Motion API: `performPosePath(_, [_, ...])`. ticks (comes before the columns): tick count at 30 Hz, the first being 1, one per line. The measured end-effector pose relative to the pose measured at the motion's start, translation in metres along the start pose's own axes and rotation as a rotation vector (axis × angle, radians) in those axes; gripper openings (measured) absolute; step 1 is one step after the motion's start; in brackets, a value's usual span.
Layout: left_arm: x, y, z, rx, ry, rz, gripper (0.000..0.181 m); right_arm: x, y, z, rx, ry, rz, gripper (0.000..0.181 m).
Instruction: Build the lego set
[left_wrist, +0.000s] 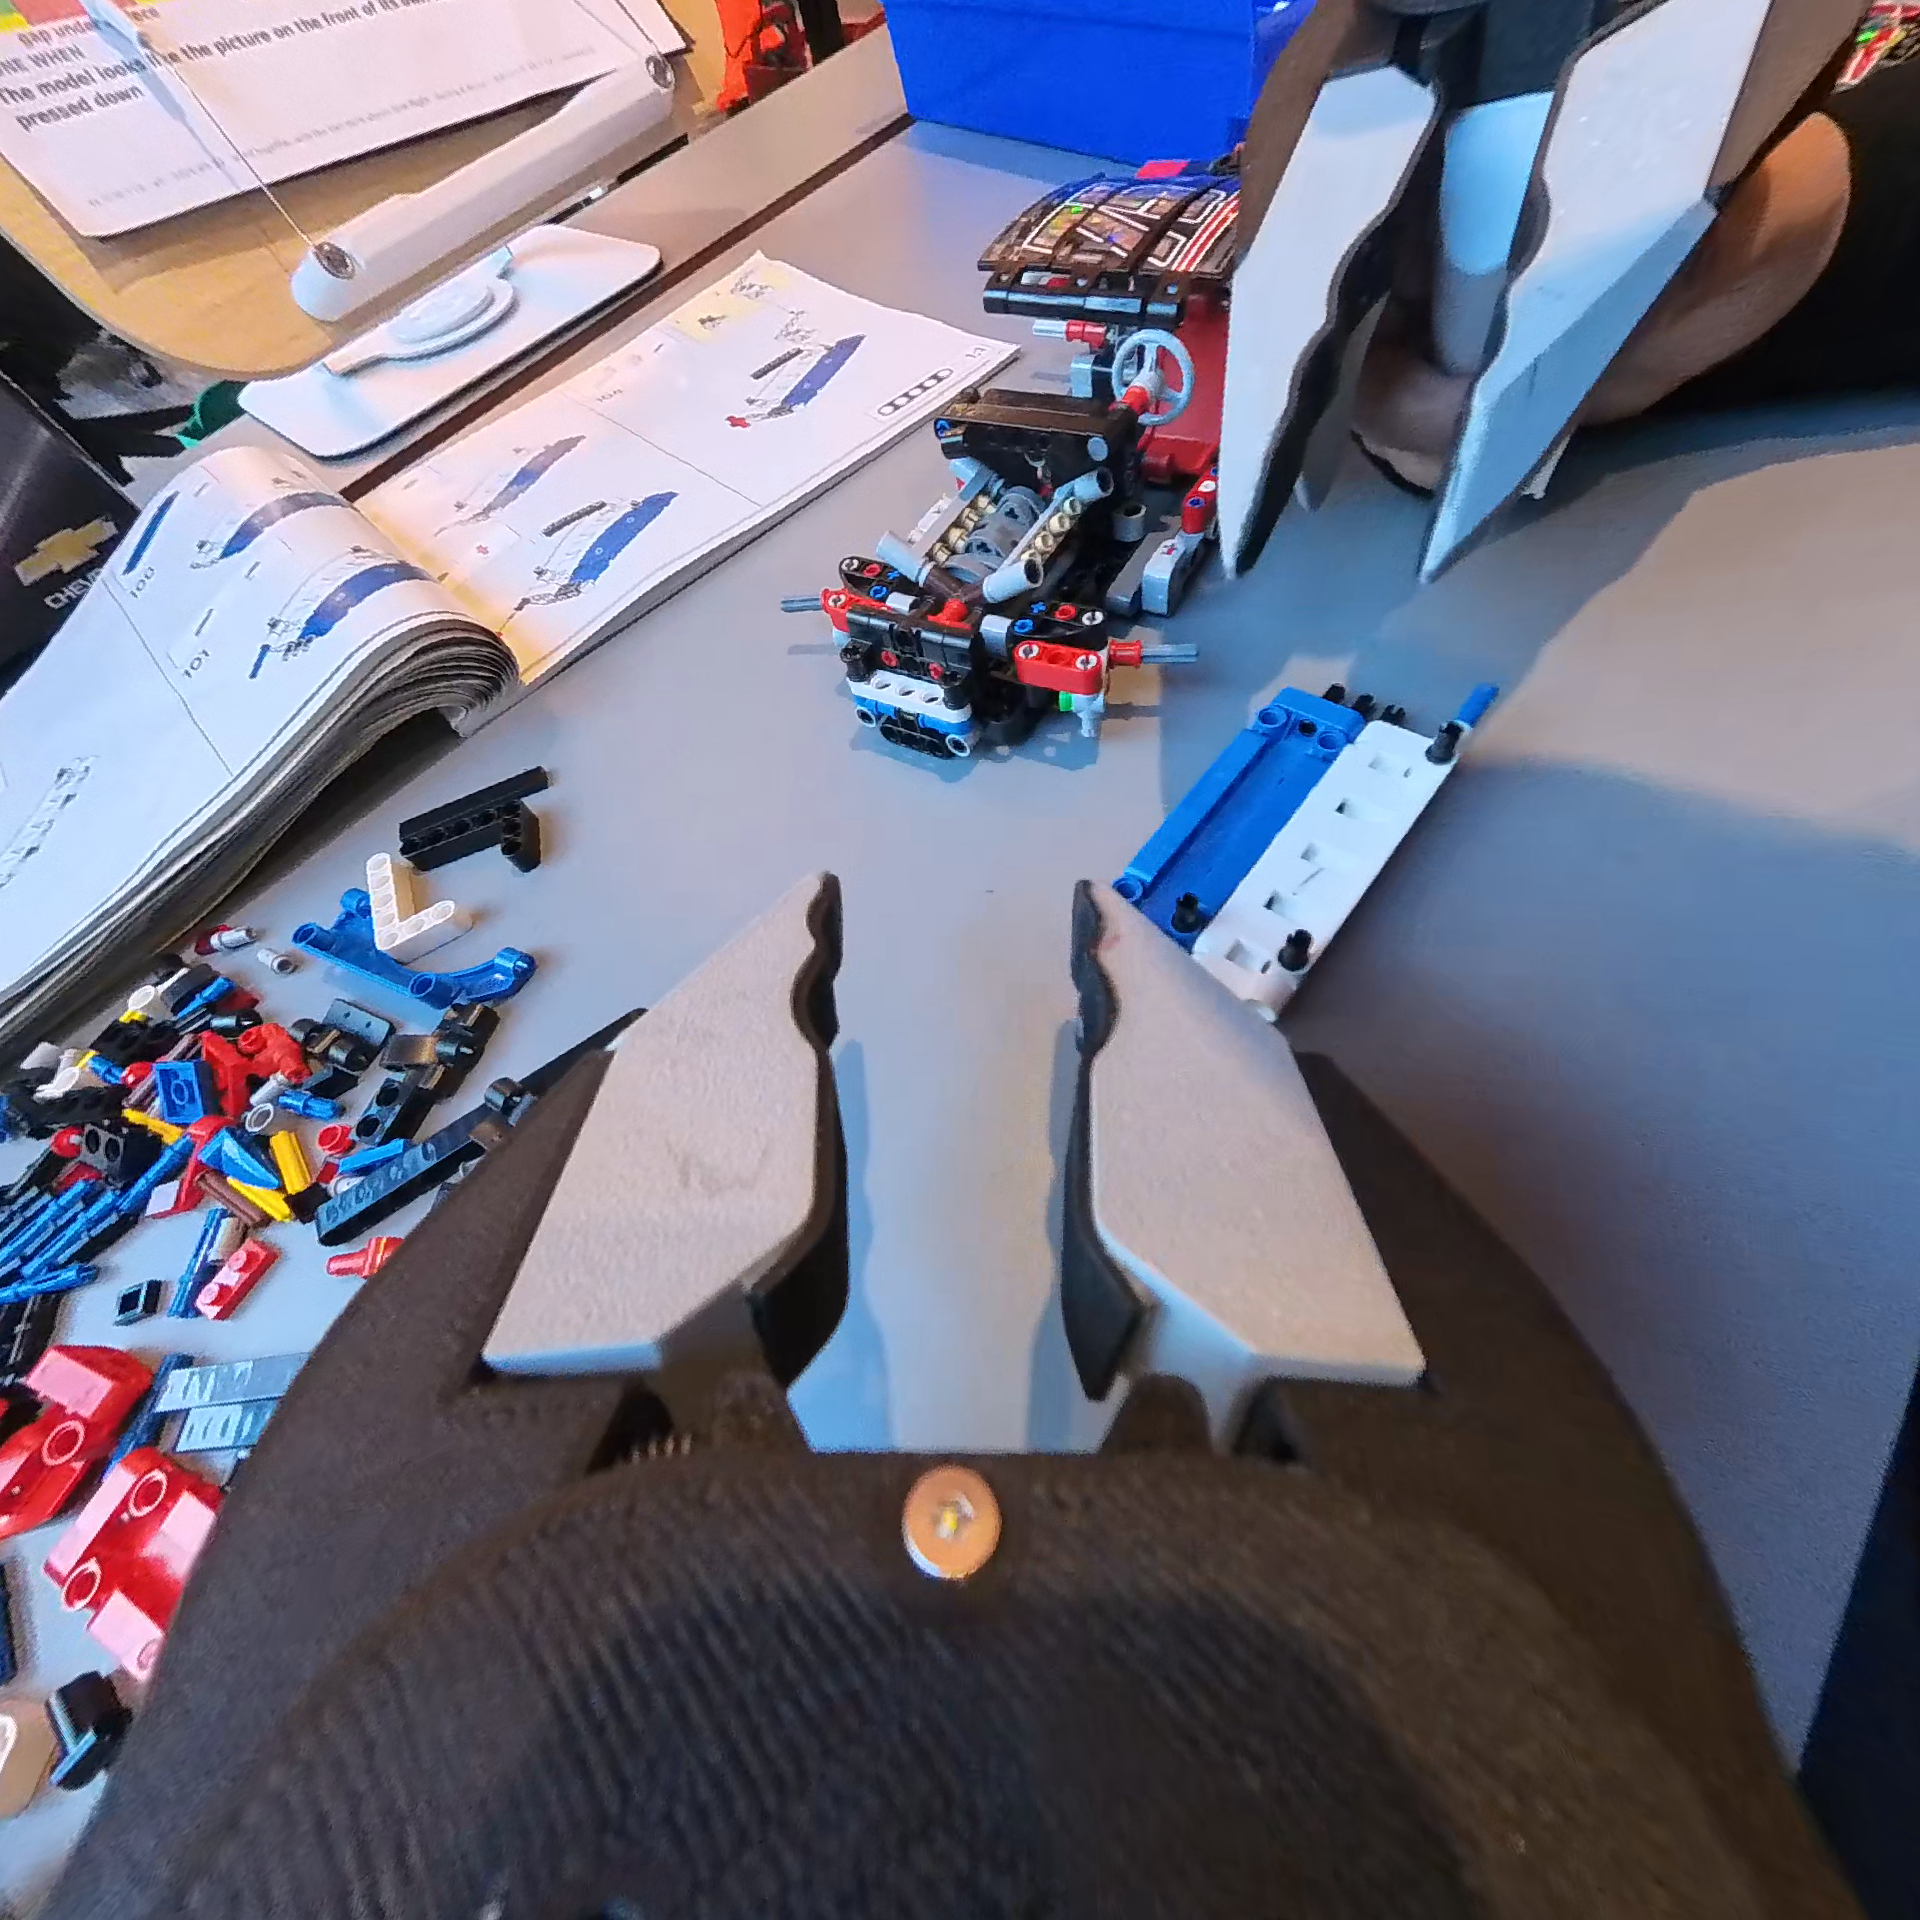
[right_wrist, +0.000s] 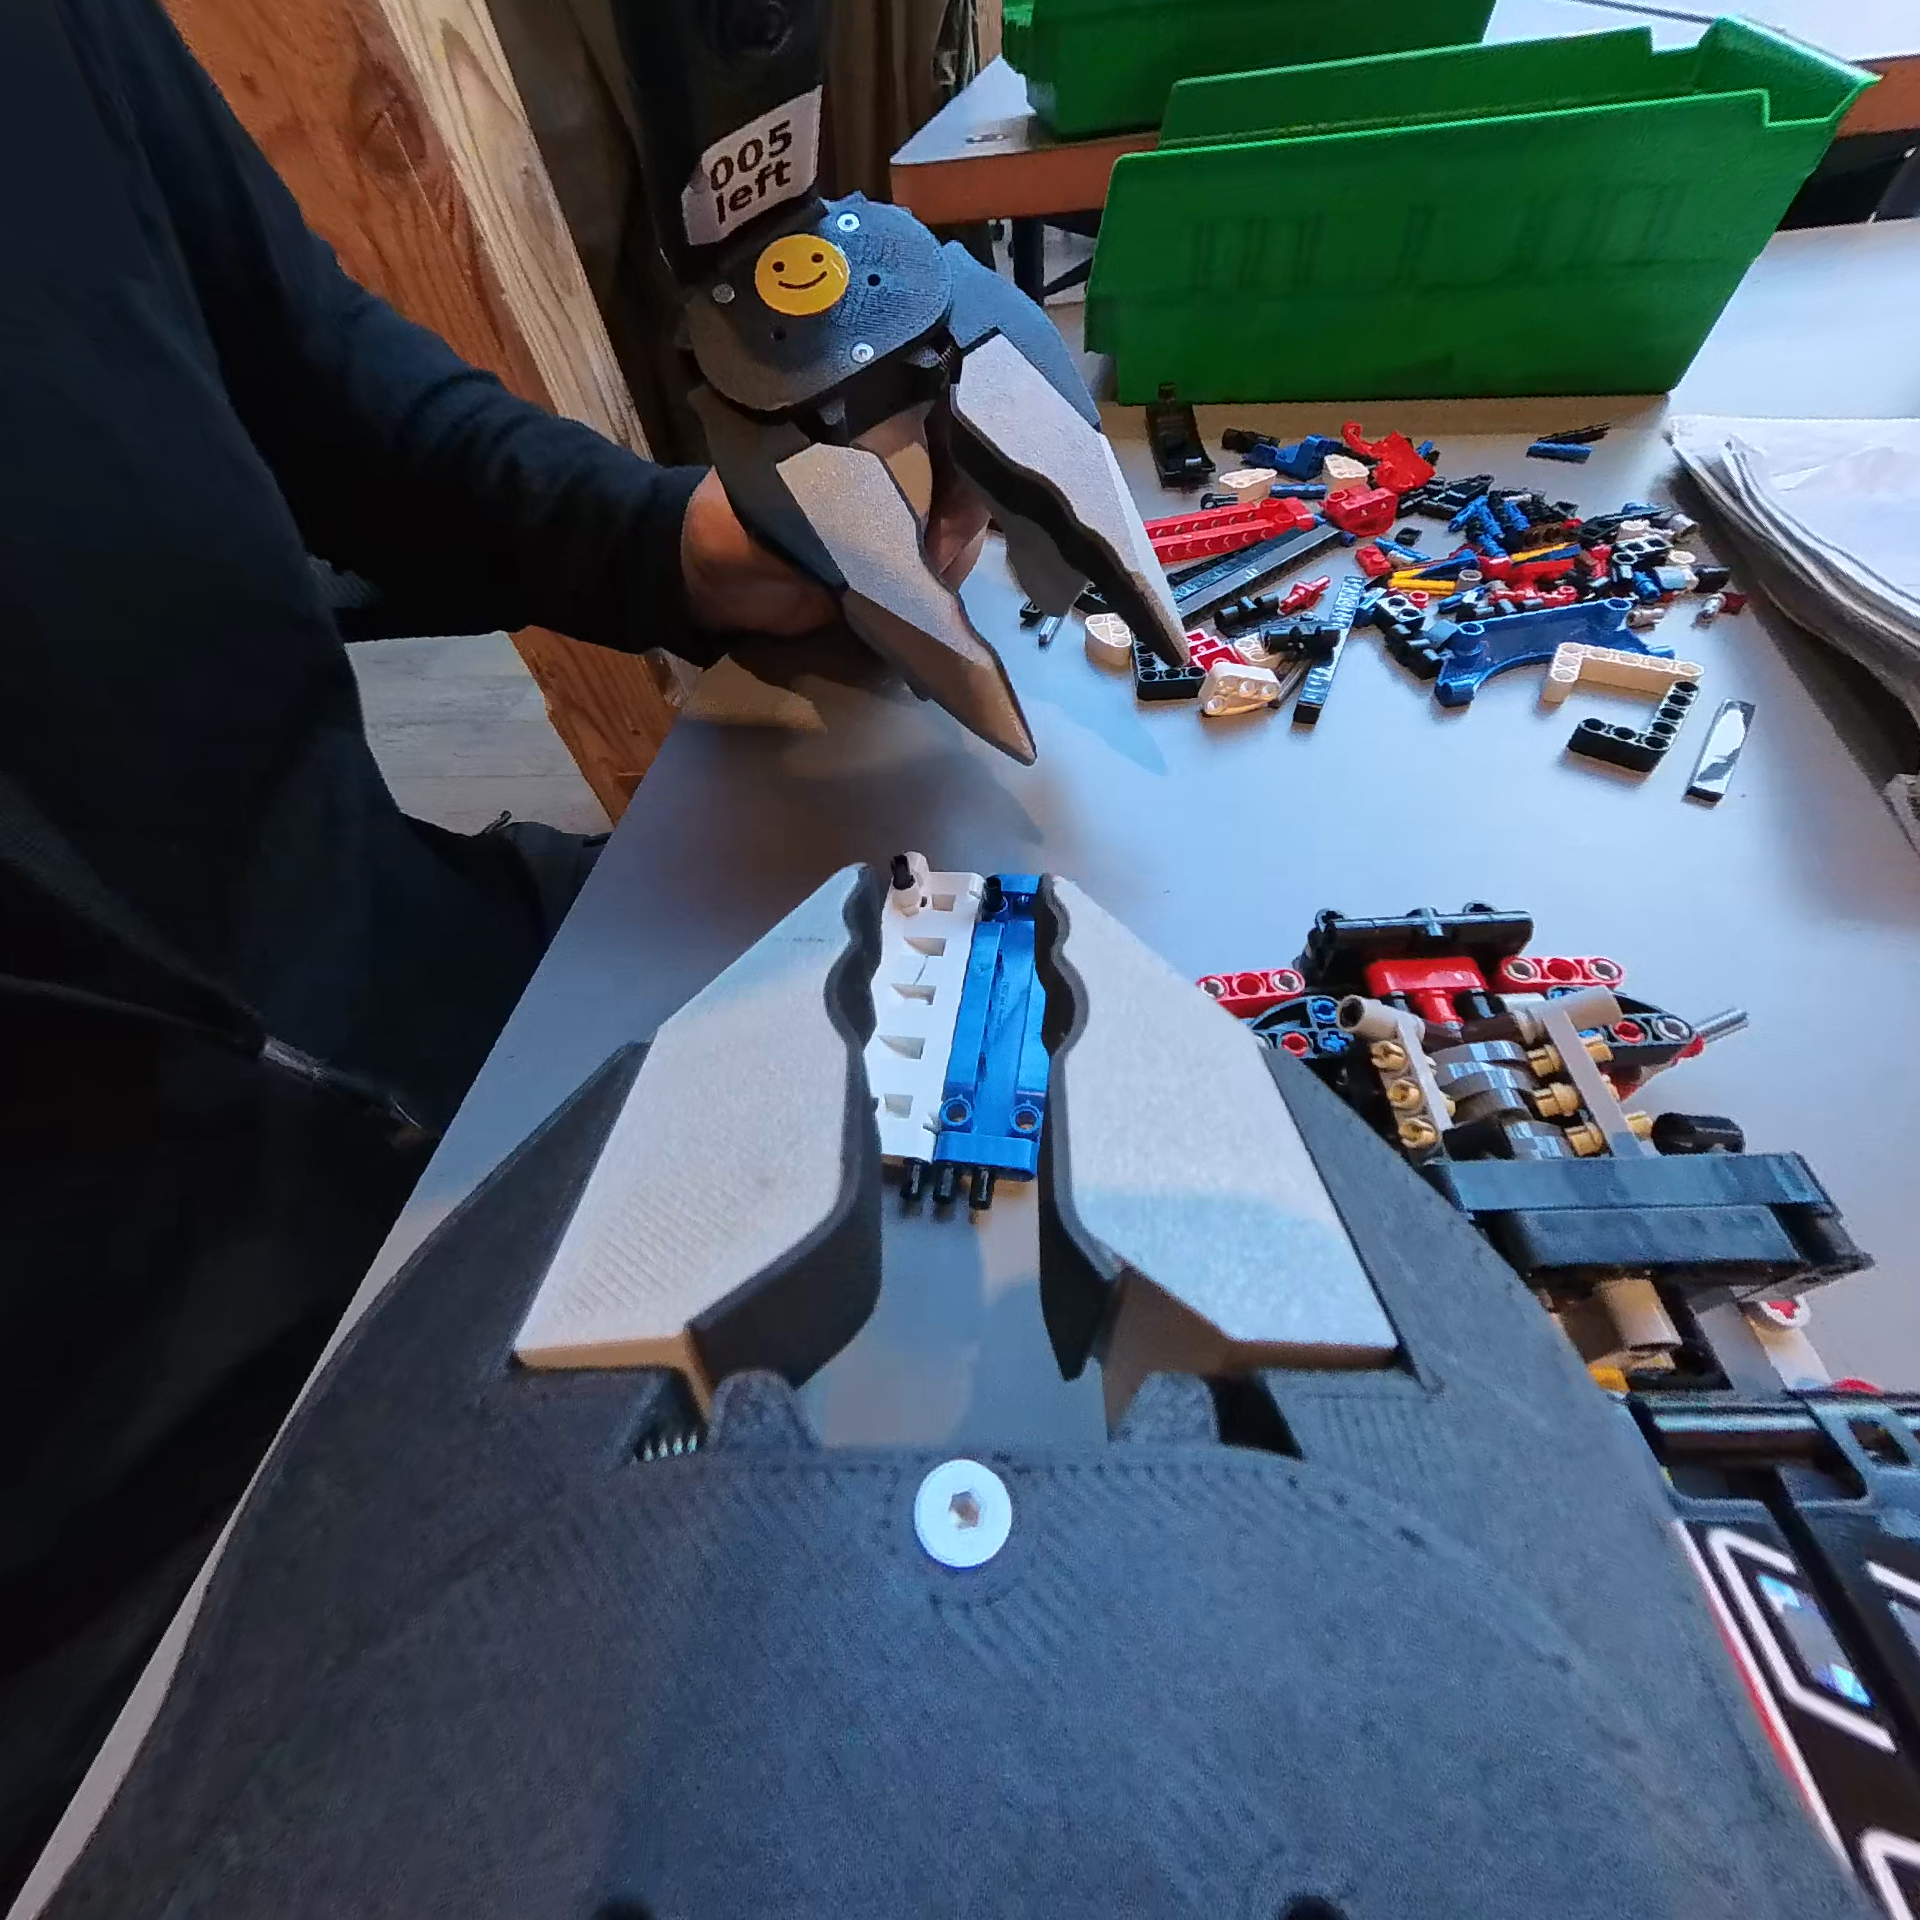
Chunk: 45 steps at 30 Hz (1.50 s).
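A partly built lego car (left_wrist: 1029, 540) stands on the grey table, also in the right wrist view (right_wrist: 1507, 1081). A flat blue and white panel assembly (left_wrist: 1320, 842) lies on the table near its front edge. My left gripper (left_wrist: 956, 914) is open and empty, hovering left of the panel; the right wrist view shows it too (right_wrist: 1099, 704). My right gripper (right_wrist: 956, 894) is open and empty above the table. The panel (right_wrist: 997, 1039) shows between its fingers but is not held. The left wrist view shows the right gripper (left_wrist: 1335, 561) beside the car.
A pile of loose lego pieces (left_wrist: 208, 1143) lies to the left, also in the right wrist view (right_wrist: 1455, 561). An open instruction booklet (left_wrist: 416, 540) lies behind it. Green bins (right_wrist: 1455, 229) and a blue bin (left_wrist: 1070, 62) stand at the back. The table edge (right_wrist: 582, 935) is close to the person. My hands' fingertips stand some 9 cm from each other.
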<state>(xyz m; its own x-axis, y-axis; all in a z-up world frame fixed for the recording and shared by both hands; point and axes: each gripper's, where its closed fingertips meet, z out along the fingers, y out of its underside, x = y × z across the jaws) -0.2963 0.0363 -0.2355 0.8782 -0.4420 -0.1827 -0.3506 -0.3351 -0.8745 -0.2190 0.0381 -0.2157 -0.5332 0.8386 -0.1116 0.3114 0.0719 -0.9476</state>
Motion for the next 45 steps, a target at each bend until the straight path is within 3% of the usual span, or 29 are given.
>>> performPosePath(19, [-0.002,-0.007,-0.006,0.033,-0.135,0.127,0.035,-0.007,-0.004,-0.010,0.046,0.027,-0.059,0.026])
performPosePath(27, [0.016,-0.009,-0.033,0.106,-0.122,0.014,0.033,-0.008,-0.005,-0.011,0.057,0.018,-0.060,0.026])
performPosePath(30, [0.003,-0.006,-0.052,0.094,-0.175,-0.026,0.028,-0.007,-0.006,-0.012,0.067,0.013,-0.047,0.026])
performPosePath(34, [-0.074,0.024,-0.094,-0.063,-0.429,-0.187,0.024,-0.004,-0.008,-0.013,0.081,0.008,-0.019,0.026])
performPosePath(37, [-0.126,0.062,-0.118,-0.258,-0.486,-0.300,0.026,-0.002,-0.009,-0.014,0.089,0.009,-0.007,0.026])
performPosePath(39, [-0.147,0.086,-0.122,-0.385,-0.439,-0.360,0.026,-0.002,-0.008,-0.013,0.085,0.009,-0.007,0.026])
performPosePath(41, [-0.152,0.096,-0.114,-0.439,-0.303,-0.376,0.022,-0.003,-0.008,-0.013,0.081,0.011,-0.009,0.026])
performPosePath(45, [-0.165,0.114,-0.107,-0.589,-0.176,-0.294,0.022,-0.002,-0.008,-0.014,0.087,0.015,-0.010,0.026])
